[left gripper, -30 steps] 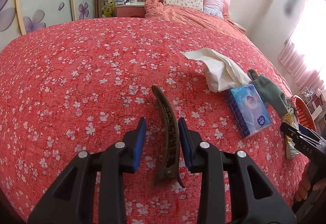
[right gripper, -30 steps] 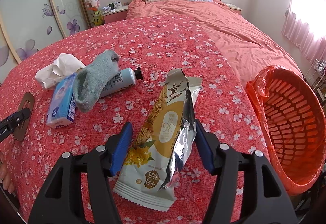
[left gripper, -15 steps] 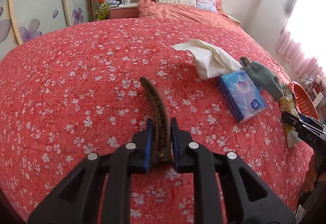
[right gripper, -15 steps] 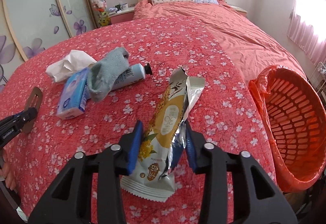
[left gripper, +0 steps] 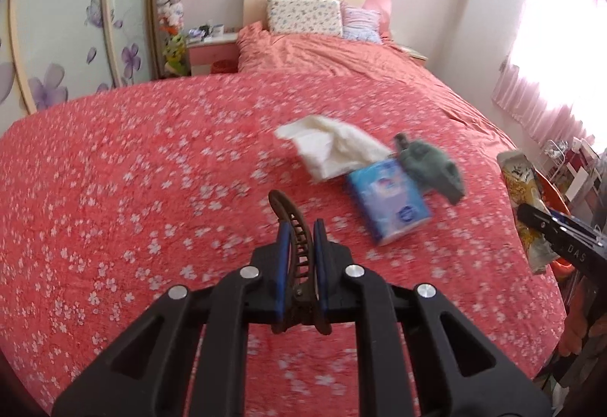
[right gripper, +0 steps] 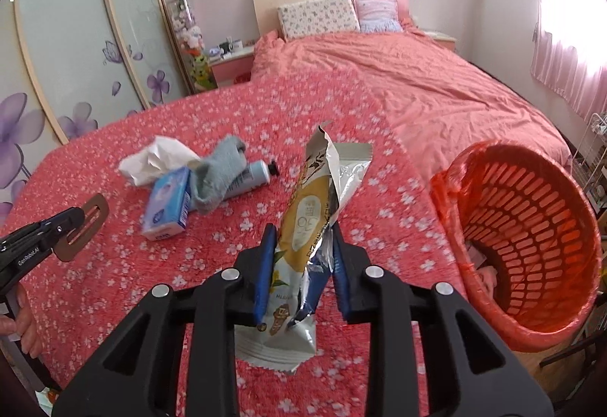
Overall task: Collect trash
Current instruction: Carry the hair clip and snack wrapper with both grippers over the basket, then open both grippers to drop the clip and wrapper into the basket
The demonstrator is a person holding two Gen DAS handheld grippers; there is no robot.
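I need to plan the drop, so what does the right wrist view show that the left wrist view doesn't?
Only the right wrist view shows the inside of the orange basket and the white tube under the sock. Only the left wrist view shows the left gripper shut on the brown hair clip close up. Both show the snack wrapper in the right gripper, the tissue pack, sock and crumpled tissue.

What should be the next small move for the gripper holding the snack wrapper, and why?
Probably carry it right, over the orange basket, then open. The right gripper already pinches the snack wrapper, lifted clear of the bedspread, and the lined basket stands open just beside the bed.
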